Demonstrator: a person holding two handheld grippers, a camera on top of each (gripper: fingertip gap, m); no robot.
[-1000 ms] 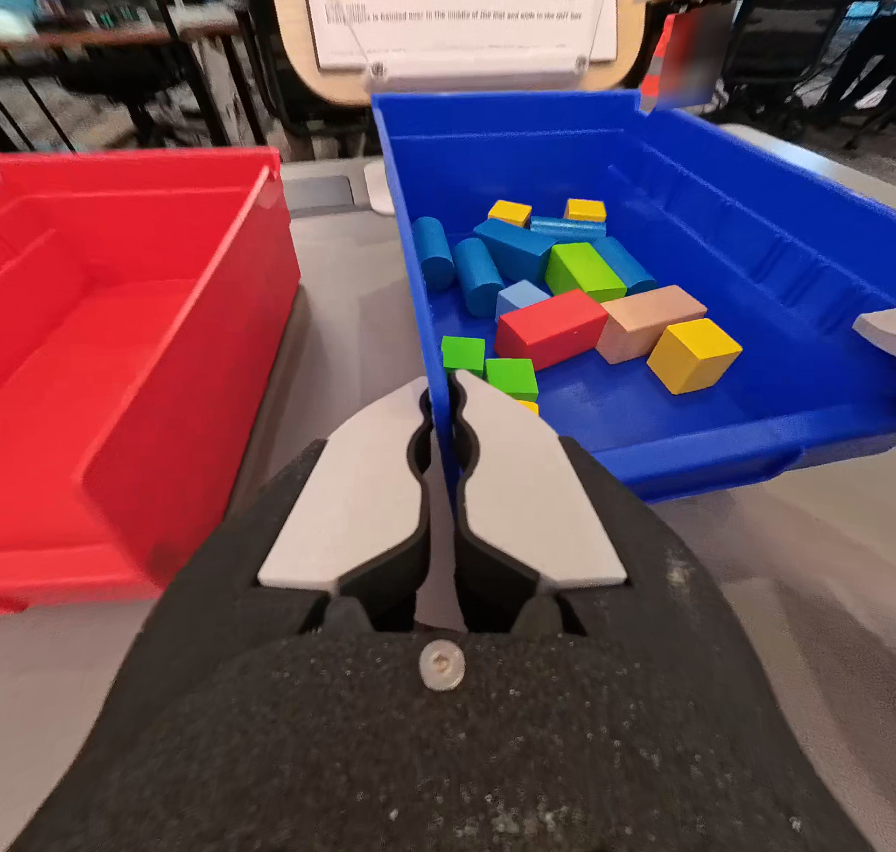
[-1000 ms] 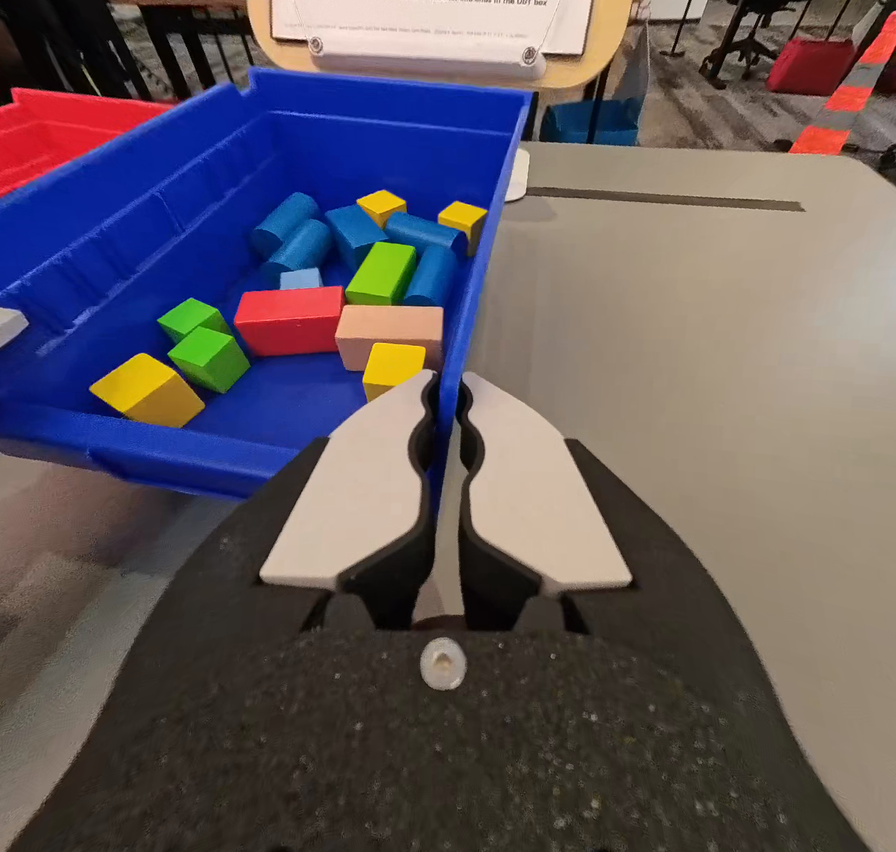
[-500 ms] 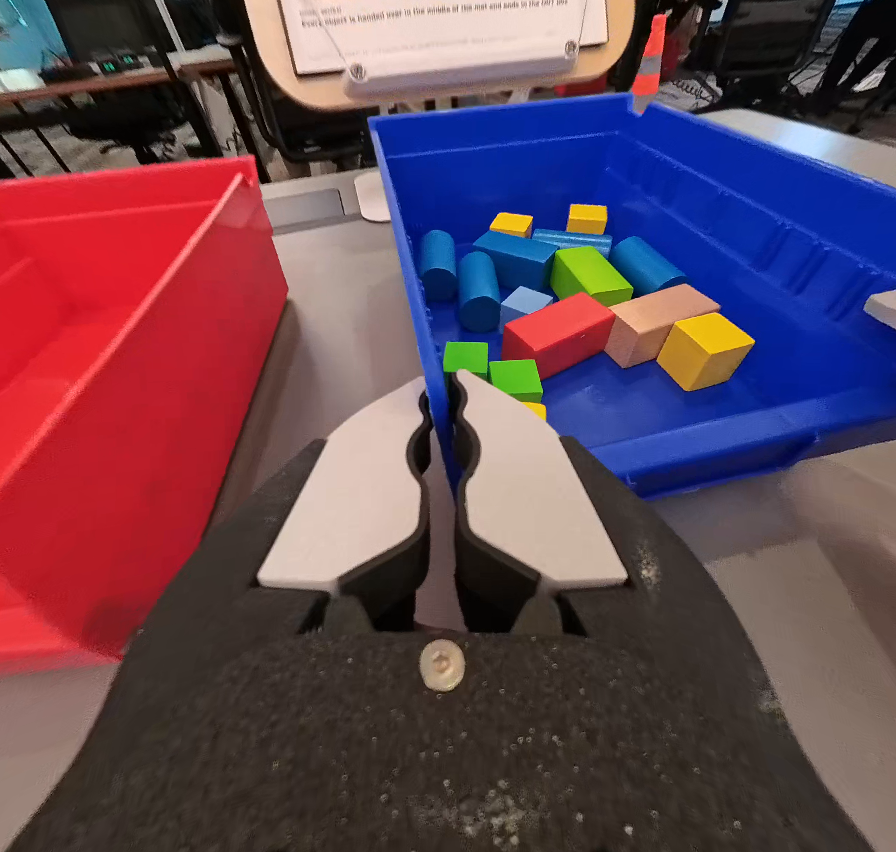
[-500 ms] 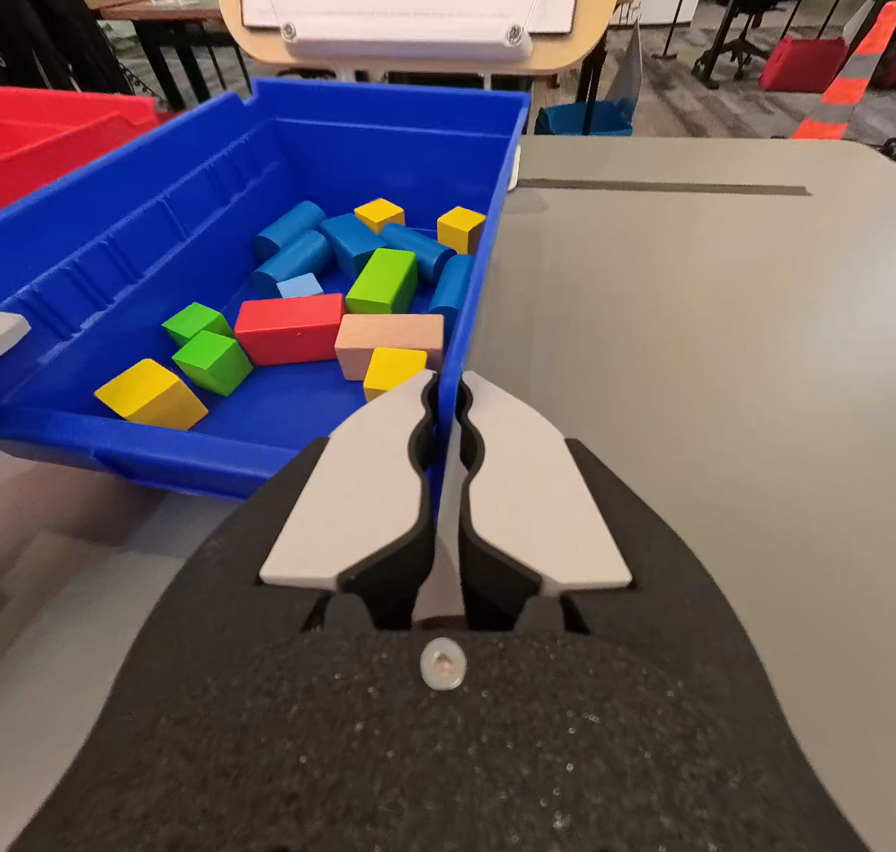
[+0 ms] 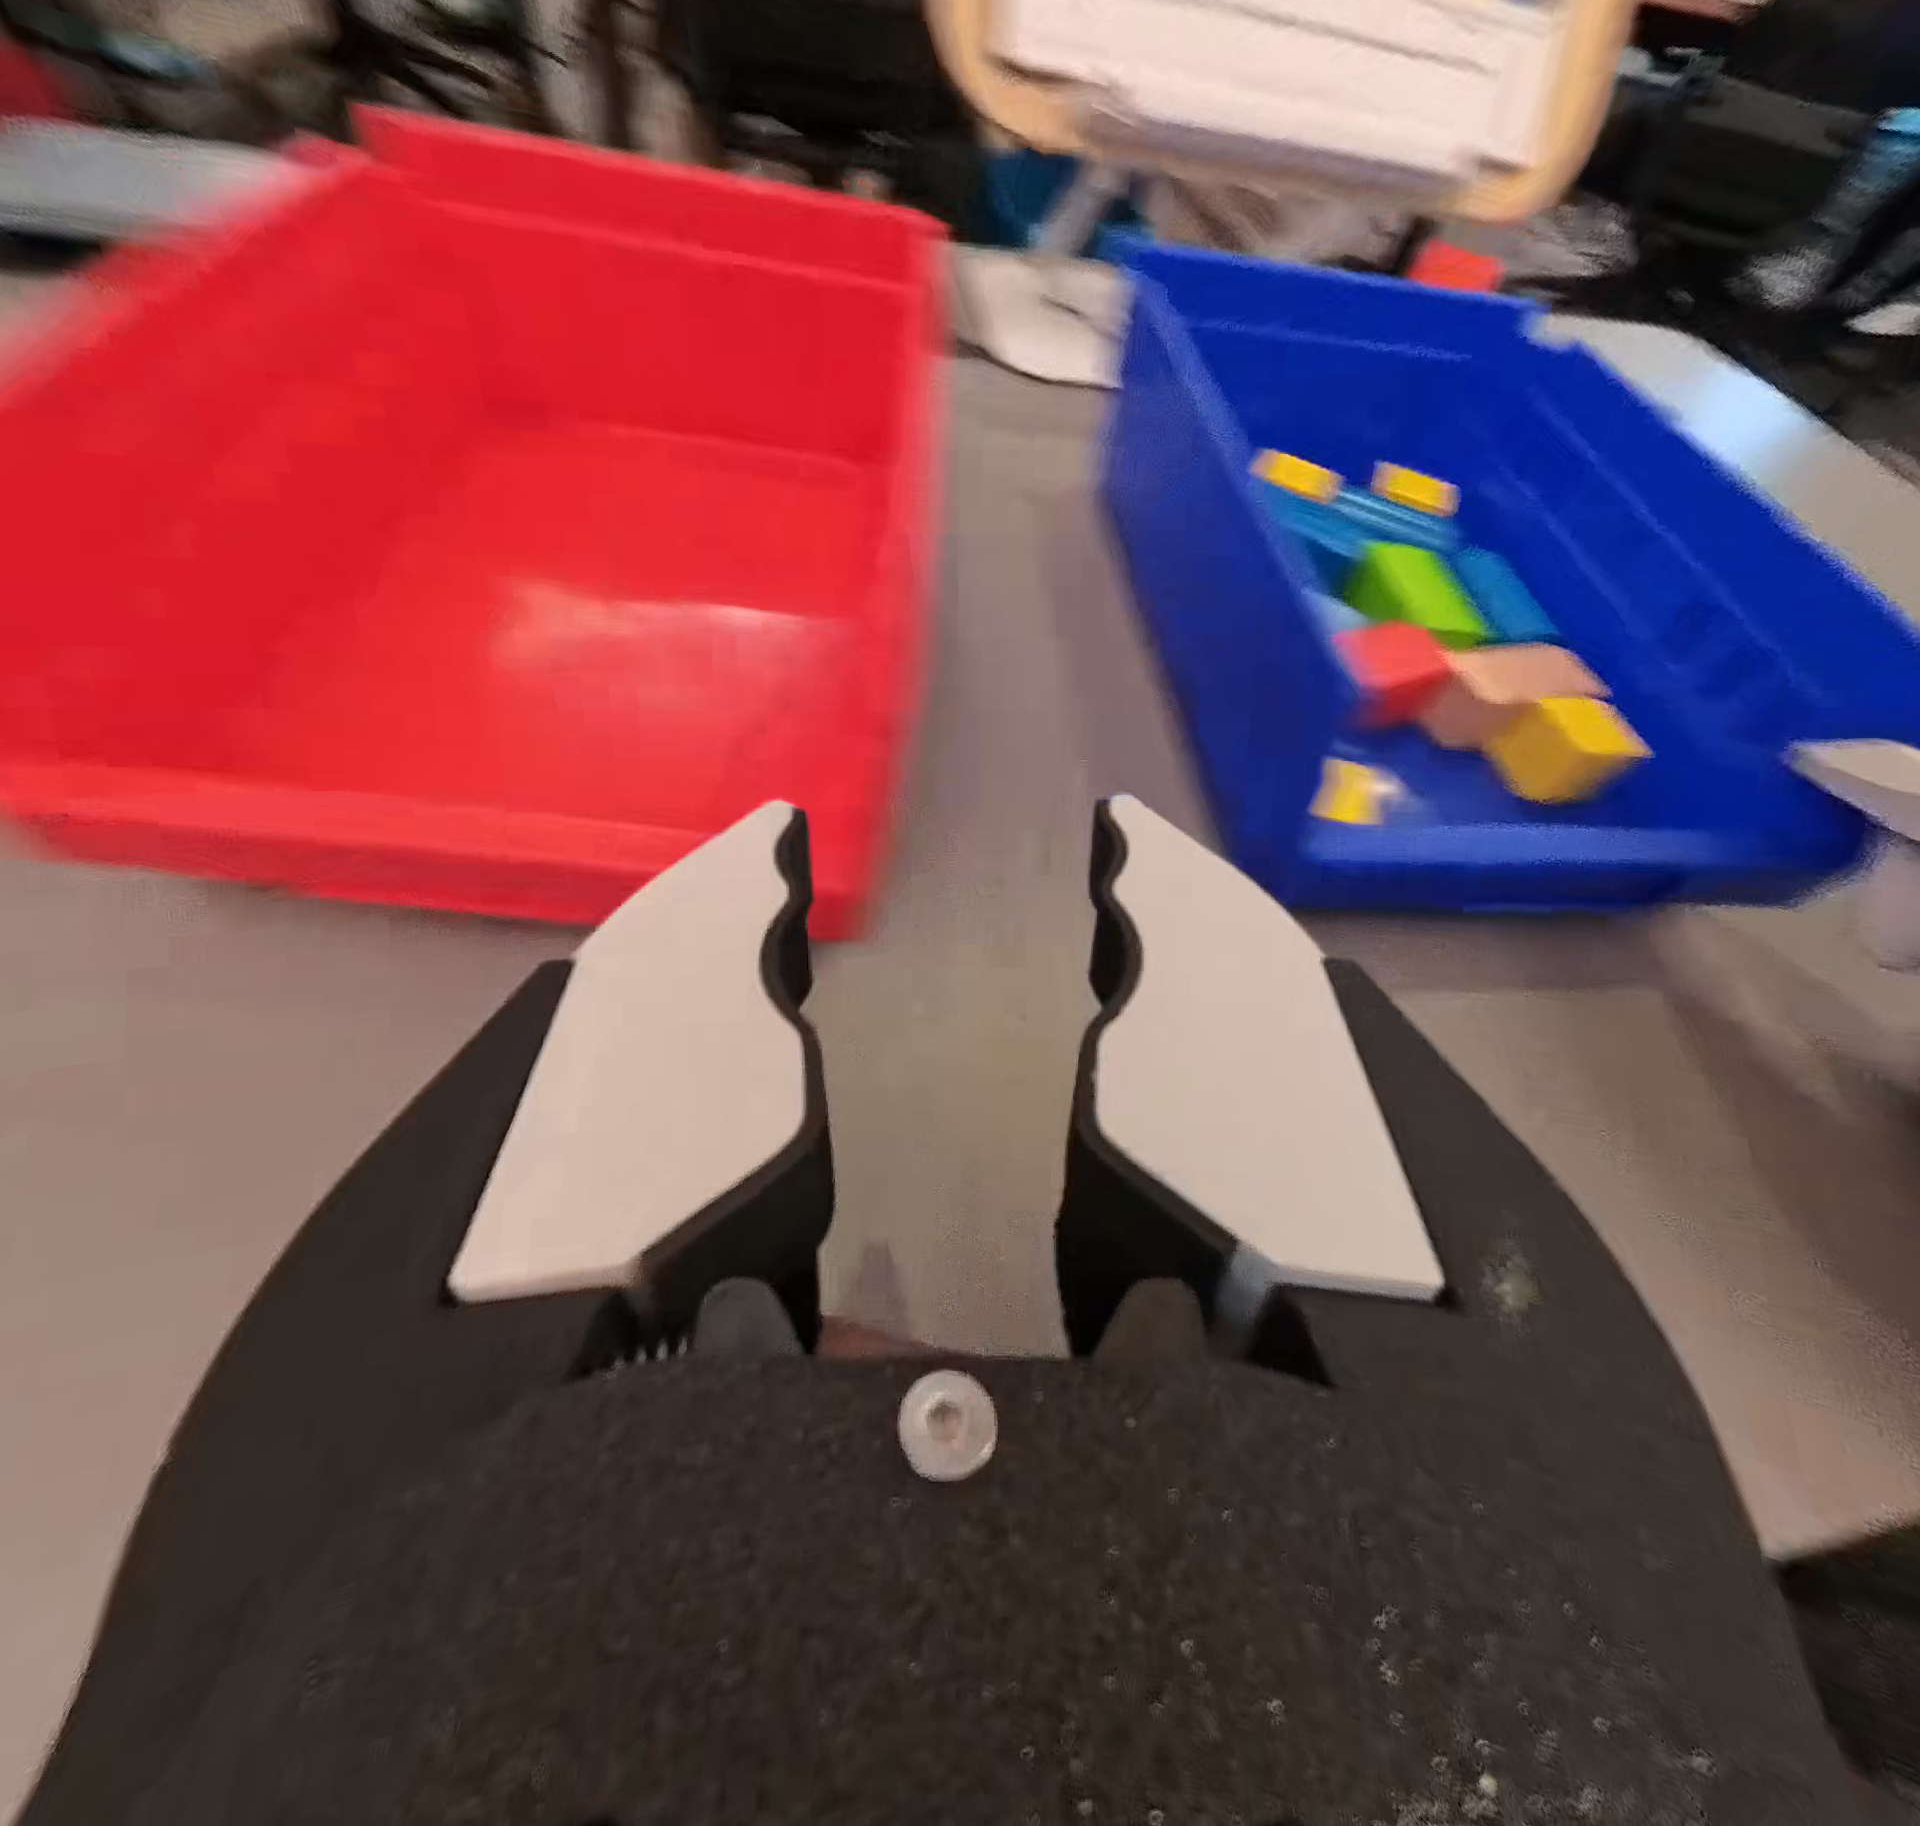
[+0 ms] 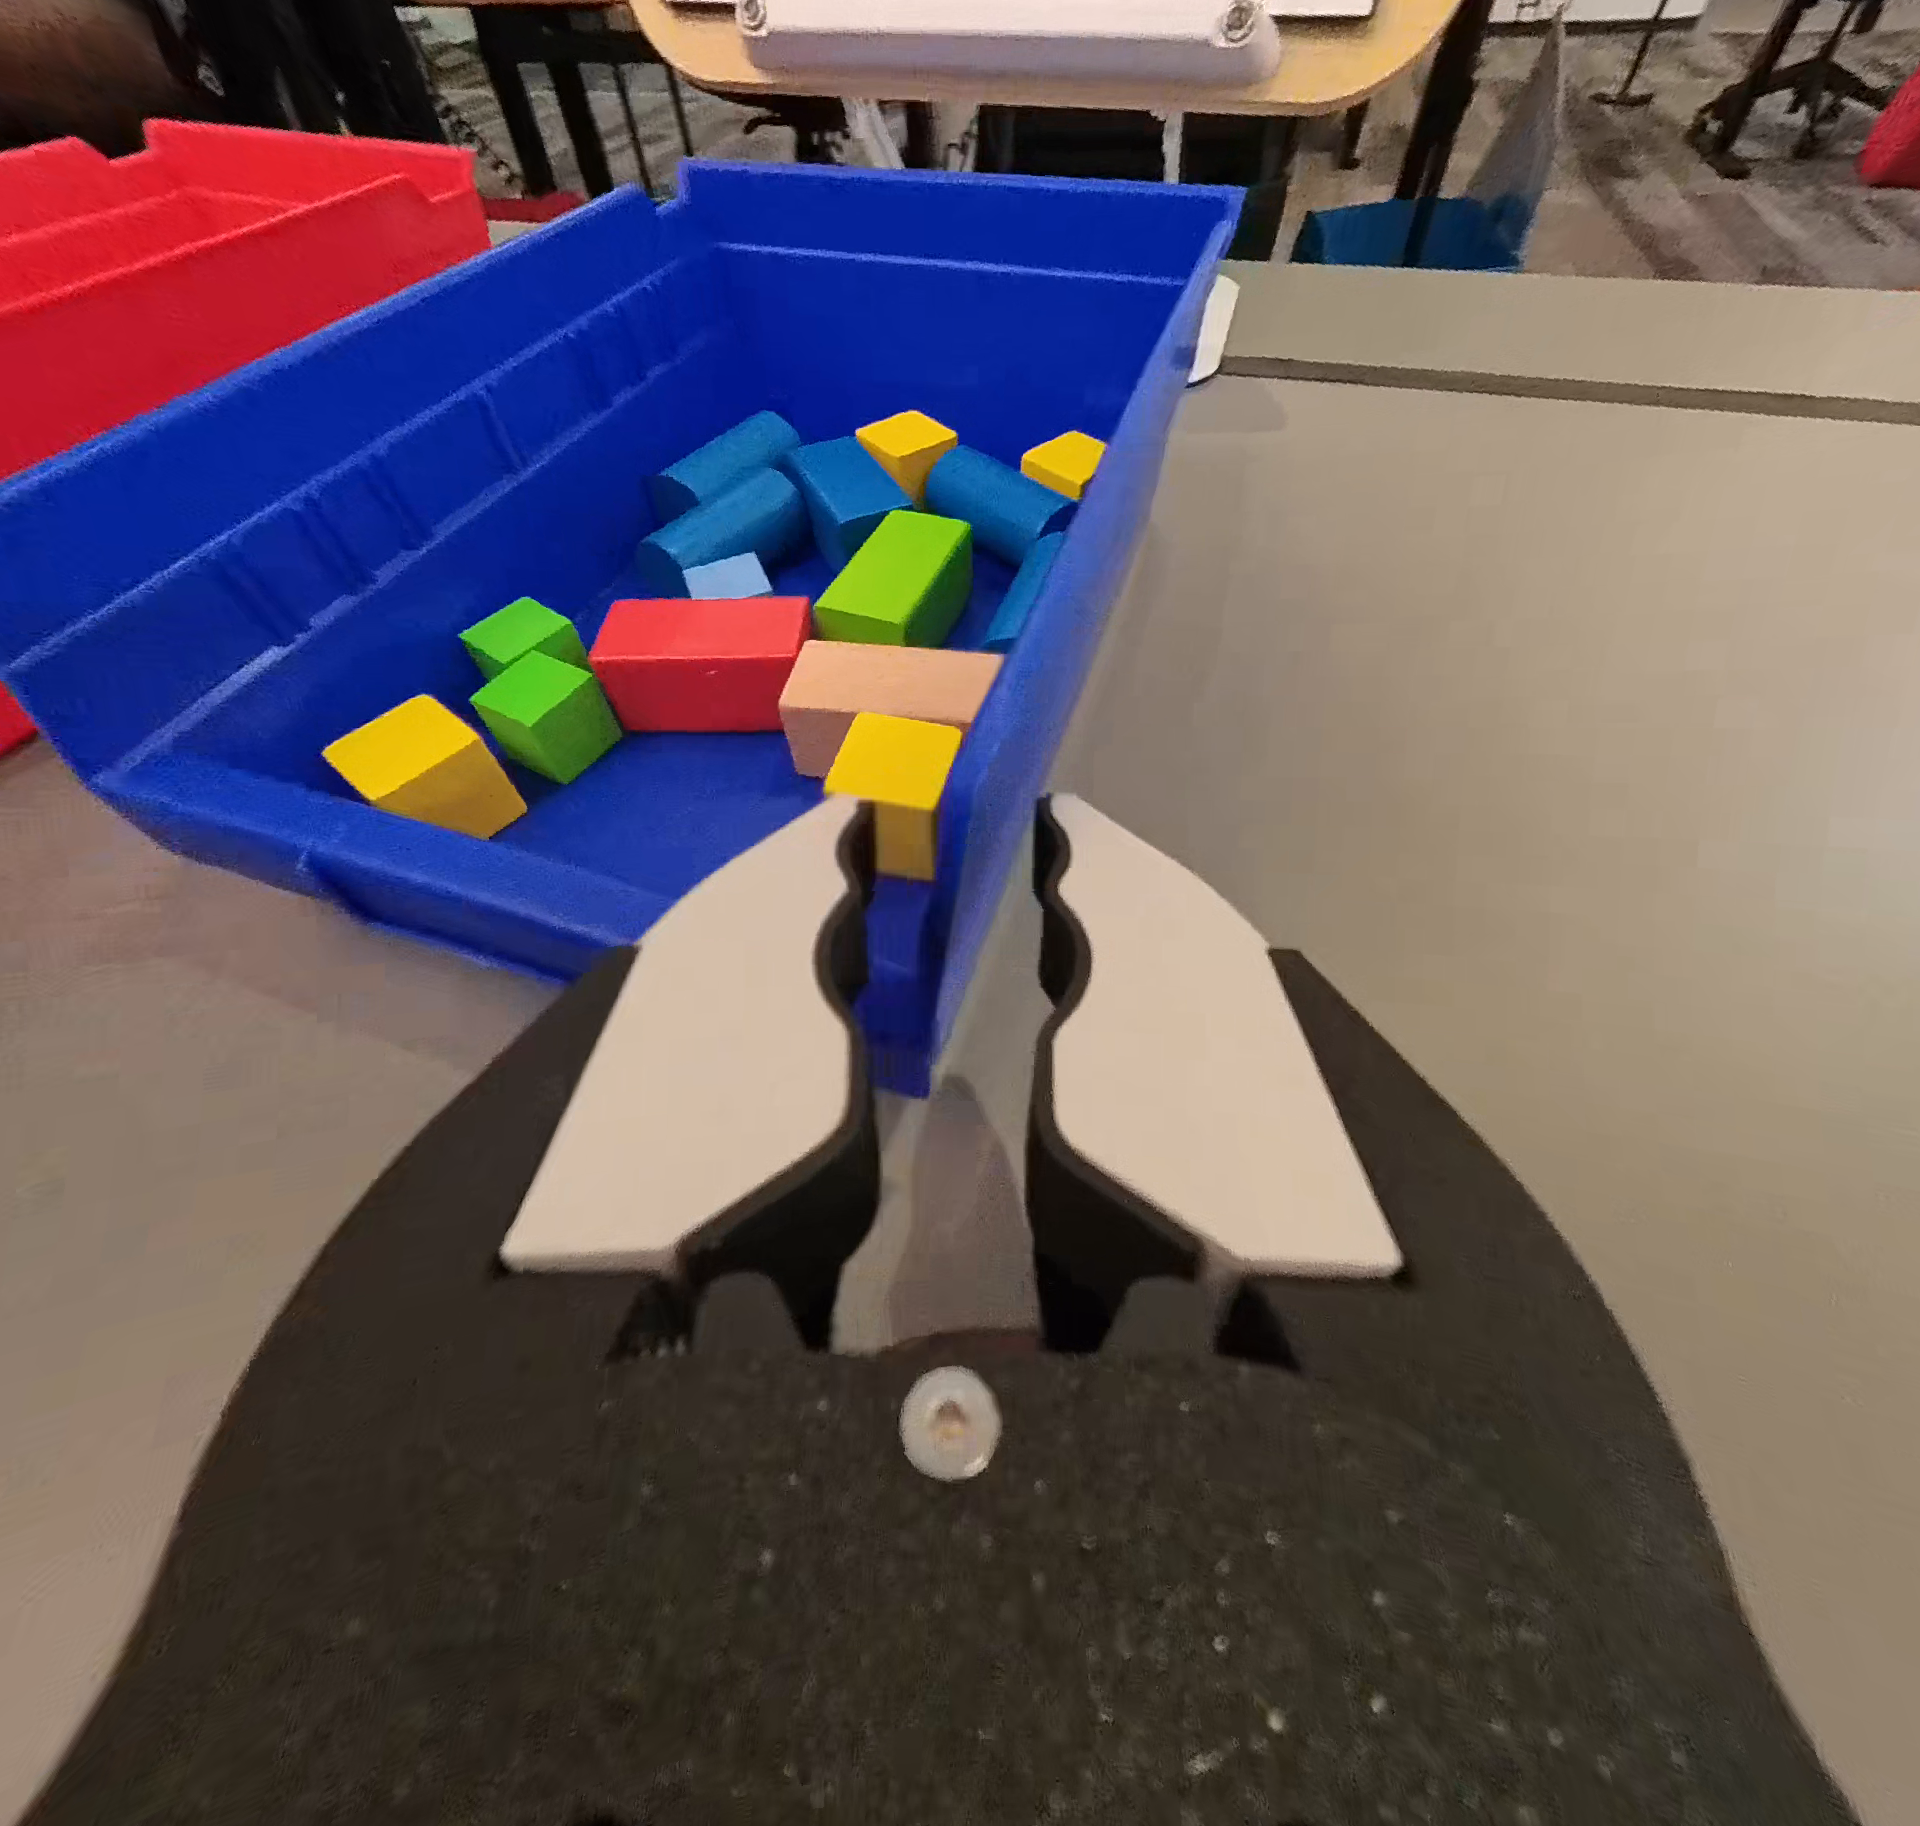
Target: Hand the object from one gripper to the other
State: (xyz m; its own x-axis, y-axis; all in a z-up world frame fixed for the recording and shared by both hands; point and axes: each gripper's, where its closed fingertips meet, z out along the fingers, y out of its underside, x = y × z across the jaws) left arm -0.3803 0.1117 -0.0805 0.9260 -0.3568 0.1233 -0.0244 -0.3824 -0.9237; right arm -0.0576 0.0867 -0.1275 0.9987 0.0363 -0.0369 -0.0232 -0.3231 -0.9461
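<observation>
**Both grippers empty, blocks in the blue bin**

In the left wrist view, the left gripper [image 5: 945, 831] fills the lower half of the frame, its two grey fingers spread wide apart with only bare grey tabletop [image 5: 987, 550] showing between them; it holds nothing. The picture is smeared by motion. A large red plastic bin [image 5: 436, 810] sits in the upper left of the frame, its near wall just beyond the left fingertip, and nothing shows inside it. A blue plastic bin [image 5: 1195, 571] sits in the upper right, apart from the red one with a strip of table between them. A pale wooden board carrying a white sheet [image 5: 1278, 20] stands at the top of the frame behind the bins.

In the right wrist view, the right gripper [image 6: 945, 820] is parted by a narrower gap and grips nothing. The near right corner of the blue bin's wall lies in line with that gap; whether a finger touches it cannot be told. Just beyond the left fingertip, inside the bin against its right wall, rests a small yellow wooden cube [image 6: 896, 760]. Behind it lie a tan wooden brick [image 6: 894, 680], a red wooden brick [image 6: 698, 662], a lime-green wooden brick [image 6: 896, 579], two small green cubes [image 6: 540, 701], a larger yellow block [image 6: 421, 763] at the bin's near left, and several blue cylinders [image 6: 727, 529] towards the back.
</observation>
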